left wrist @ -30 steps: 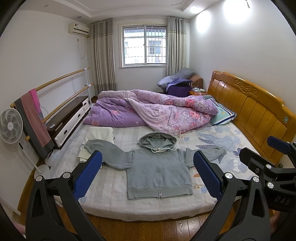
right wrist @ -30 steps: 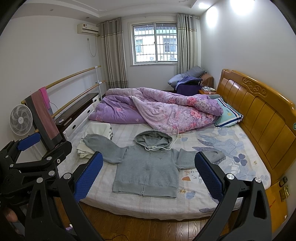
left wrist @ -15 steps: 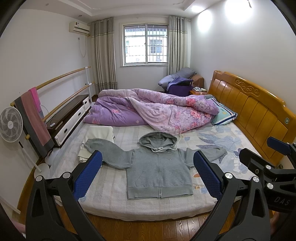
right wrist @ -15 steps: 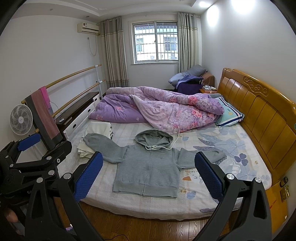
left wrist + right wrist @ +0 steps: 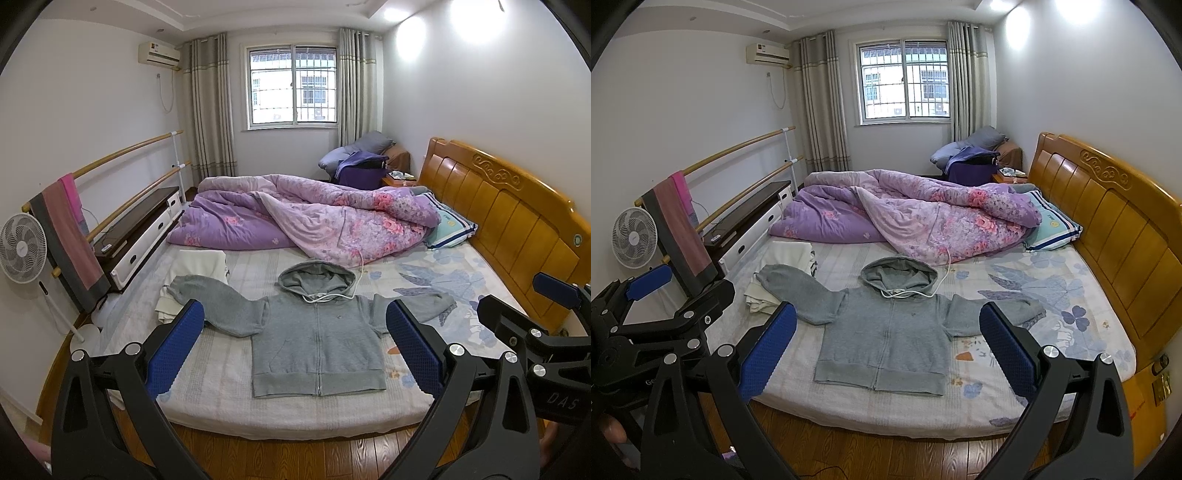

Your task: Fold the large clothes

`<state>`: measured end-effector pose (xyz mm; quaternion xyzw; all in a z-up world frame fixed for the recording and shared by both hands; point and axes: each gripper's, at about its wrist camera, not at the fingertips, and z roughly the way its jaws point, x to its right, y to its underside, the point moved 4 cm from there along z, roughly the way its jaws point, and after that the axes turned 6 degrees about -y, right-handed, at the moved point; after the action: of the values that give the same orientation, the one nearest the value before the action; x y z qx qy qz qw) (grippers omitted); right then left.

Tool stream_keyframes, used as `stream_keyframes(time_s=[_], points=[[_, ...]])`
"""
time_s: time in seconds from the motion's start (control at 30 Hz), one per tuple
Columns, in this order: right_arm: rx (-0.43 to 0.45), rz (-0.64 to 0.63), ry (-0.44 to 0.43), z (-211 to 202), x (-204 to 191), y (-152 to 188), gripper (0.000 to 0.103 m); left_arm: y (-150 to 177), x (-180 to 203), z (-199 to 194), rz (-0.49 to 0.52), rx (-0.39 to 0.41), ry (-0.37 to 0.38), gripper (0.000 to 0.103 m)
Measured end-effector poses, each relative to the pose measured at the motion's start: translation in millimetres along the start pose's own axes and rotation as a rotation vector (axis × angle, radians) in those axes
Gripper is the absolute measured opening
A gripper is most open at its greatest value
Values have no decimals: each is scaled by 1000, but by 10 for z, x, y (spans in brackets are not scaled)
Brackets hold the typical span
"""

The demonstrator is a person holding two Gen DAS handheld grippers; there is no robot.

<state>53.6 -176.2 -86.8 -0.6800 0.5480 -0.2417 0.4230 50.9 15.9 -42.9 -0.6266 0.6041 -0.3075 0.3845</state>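
Note:
A grey zip-up hoodie [image 5: 317, 339] lies flat, front up, on the near half of the bed, sleeves spread to both sides and hood toward the quilt; it also shows in the right wrist view [image 5: 886, 339]. My left gripper [image 5: 293, 350] is open and empty, held back from the bed's near edge above the floor. My right gripper [image 5: 886, 350] is open and empty too, beside it at the same distance. The right gripper shows at the right edge of the left wrist view [image 5: 554, 332], and the left gripper at the left edge of the right wrist view [image 5: 646, 321].
A purple floral quilt [image 5: 314, 221] is bunched across the far half of the bed. Folded white cloth [image 5: 195, 273] lies under the hoodie's left sleeve. A wooden headboard [image 5: 517, 229] runs along the right. A fan [image 5: 22, 247], a towel rail and a low cabinet stand left.
Both views shifted slightly, with the bed sitting a little higher in frame. The hoodie has not moved and both grippers stay open.

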Motion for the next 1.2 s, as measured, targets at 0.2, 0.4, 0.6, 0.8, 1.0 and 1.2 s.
stream_keyframes(time_s=[0.2, 0.4, 0.6, 0.8, 1.0, 1.2], points=[[-16, 6, -16, 25, 90, -52, 96, 102, -28, 149, -7, -13, -17, 98], [-27, 8, -24, 47, 169, -89, 96, 61, 104, 239, -9, -32, -20, 98], [-49, 20, -34, 196, 212, -169, 96, 22, 150, 401, -7, -61, -25, 98], [-78, 38, -36, 535, 170, -232, 96, -10, 82, 723, -2, -99, -33, 98], [-93, 42, 8, 1071, -5, -339, 96, -76, -170, 1307, -7, -137, -12, 98], [-134, 62, 44, 1940, -371, -466, 96, -93, -710, 2206, -16, -228, 39, 98]])
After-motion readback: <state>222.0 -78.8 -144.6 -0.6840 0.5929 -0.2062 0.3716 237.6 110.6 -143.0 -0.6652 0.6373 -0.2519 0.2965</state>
